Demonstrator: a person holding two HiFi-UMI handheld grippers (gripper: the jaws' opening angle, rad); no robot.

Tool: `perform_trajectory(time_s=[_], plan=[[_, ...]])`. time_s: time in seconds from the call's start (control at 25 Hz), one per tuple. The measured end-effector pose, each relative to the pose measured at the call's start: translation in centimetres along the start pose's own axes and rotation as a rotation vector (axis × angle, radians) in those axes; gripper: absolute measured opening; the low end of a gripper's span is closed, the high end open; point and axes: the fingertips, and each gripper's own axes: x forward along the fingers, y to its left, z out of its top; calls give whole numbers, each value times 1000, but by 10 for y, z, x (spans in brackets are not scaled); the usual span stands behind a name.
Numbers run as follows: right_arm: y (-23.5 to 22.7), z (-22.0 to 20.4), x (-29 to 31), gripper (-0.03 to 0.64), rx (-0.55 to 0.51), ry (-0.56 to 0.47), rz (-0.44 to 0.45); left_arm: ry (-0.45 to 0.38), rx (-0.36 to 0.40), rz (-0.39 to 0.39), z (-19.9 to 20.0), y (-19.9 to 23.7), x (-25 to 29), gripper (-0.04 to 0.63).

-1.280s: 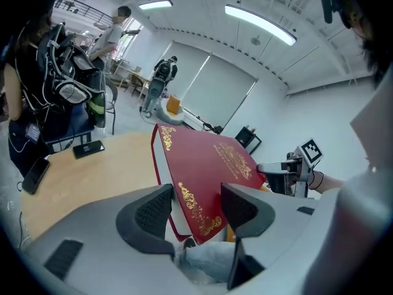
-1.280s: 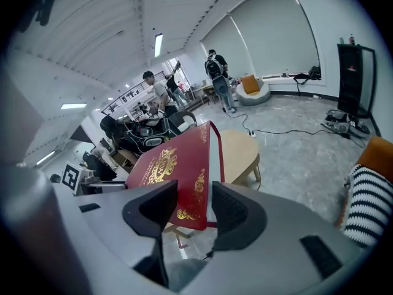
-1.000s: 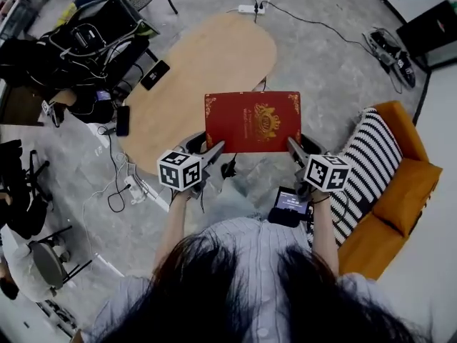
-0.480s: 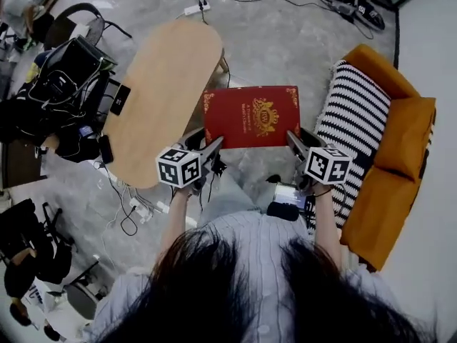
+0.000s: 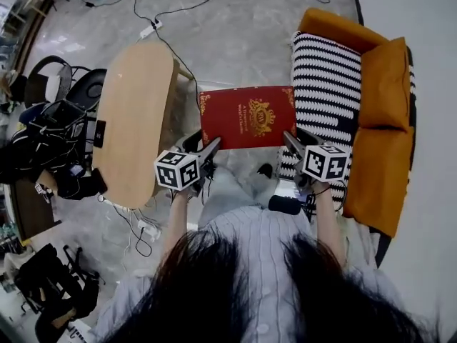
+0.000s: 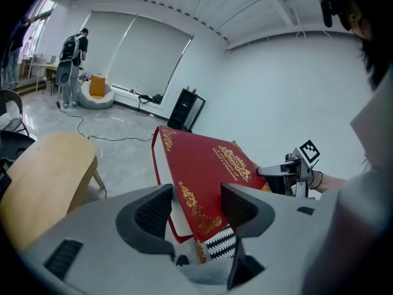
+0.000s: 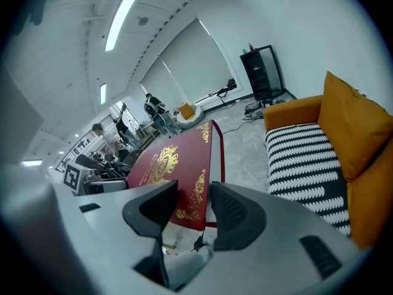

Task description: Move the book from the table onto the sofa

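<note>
Book (image 5: pixel 248 116): red hardcover, stiff, prob. weighty, glossy. Left gripper (image 5: pixel 212 147) clamped on 7 o'clock corner, right gripper (image 5: pixel 289 142) on 5 o'clock corner; sofa (image 5: pixel 385 84) at 3.

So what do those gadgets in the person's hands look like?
Each is a grey plastic clamp: left gripper, right gripper. Both carry a white cube printed with black square markers, and have dark ribbed pads. The shirt is light, finely striped.
</note>
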Motion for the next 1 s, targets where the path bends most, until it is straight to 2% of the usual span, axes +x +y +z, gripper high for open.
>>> perform_trajectory(time_s=[0.28,0.56,0.8,1.0], plan=[[-55,-10,-44,184,67,-65,-57,28,42,-77,-5,-49,50,252],[-105,-26,-94,183,179,-142,-134,86,134,-173,0,-104,95,252],[-123,-41,-119,181,248,-201,-178,136,187,-234,-2,-130,114,252],[-131,-65,-148,181,330,-279,-240,190,237,-315,-8,-158,126,252]])
